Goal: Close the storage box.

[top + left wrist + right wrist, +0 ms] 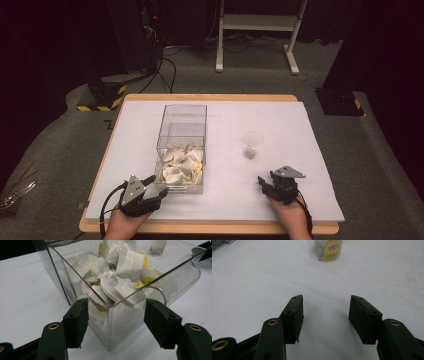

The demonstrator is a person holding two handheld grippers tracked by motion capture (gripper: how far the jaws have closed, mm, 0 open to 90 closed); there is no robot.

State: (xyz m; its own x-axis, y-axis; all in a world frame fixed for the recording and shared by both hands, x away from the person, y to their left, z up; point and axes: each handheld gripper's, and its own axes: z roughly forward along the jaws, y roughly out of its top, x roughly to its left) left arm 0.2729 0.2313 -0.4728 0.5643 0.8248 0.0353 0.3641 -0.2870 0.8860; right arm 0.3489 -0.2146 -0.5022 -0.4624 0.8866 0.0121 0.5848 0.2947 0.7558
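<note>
A clear plastic box (182, 125) stands left of the table's middle, and several white tea bags (181, 165) are heaped at its near end. My left gripper (157, 186) is at the box's near left corner. In the left gripper view that corner (109, 325) rises between the open jaws (116, 311) with a gap on each side, and the tea bags (125, 267) show through the walls. A clear cup (252, 145) with one tea bag stands to the right. My right gripper (266, 177) rests open just in front of the cup (325, 250), with bare table between its jaws (325, 307).
The white tabletop (300, 125) has a wooden rim along its near edge. Beyond the table are a white stand frame (255, 25), dark equipment with cables (145, 40) and a yellow-black striped base (102, 97) on the grey floor.
</note>
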